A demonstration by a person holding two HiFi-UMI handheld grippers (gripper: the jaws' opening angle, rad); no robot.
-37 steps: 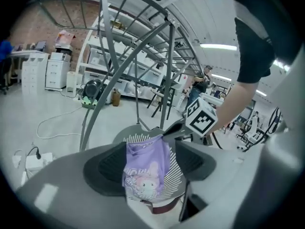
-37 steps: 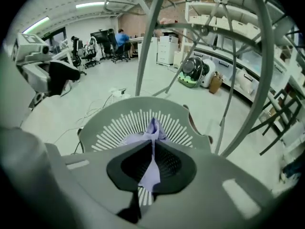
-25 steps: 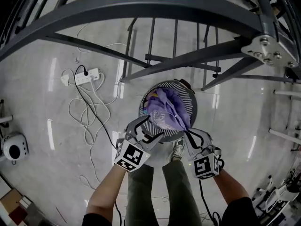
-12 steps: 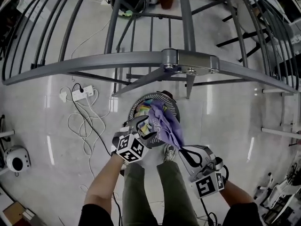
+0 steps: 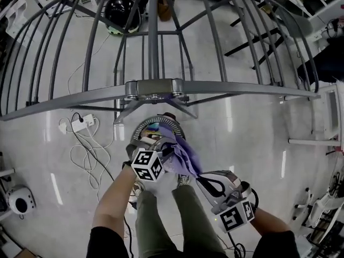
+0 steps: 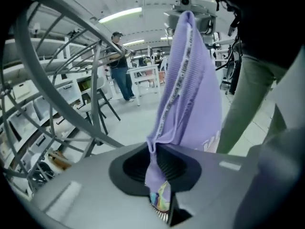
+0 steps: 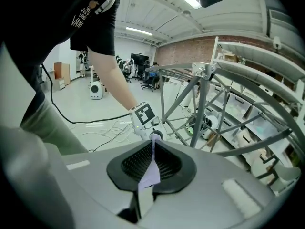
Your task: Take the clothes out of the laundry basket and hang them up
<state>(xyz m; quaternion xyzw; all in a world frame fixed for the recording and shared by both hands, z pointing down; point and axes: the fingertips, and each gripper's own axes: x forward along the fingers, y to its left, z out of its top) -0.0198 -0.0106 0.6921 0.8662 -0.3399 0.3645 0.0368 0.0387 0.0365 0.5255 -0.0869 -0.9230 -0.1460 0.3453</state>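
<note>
A purple garment stretches between my two grippers above the round slatted laundry basket. The left gripper is over the basket, and its jaws are closing on a fold of the garment, which rises from the pads with a patterned edge at the bottom. My right gripper is lower right and shut on another thin edge of the same garment. The grey metal drying rack stands just beyond the basket. In the right gripper view the left gripper sits straight ahead.
A white power strip with looping cables lies on the floor to the left. A white round device is at the far left and a black helmet-like object behind the rack. My legs stand below the basket. A person stands far back.
My left gripper rose from the basket rim and closed on the garment. The right gripper moved down and right, pulling the cloth taut. The head view tilted up, showing more of the rack.
</note>
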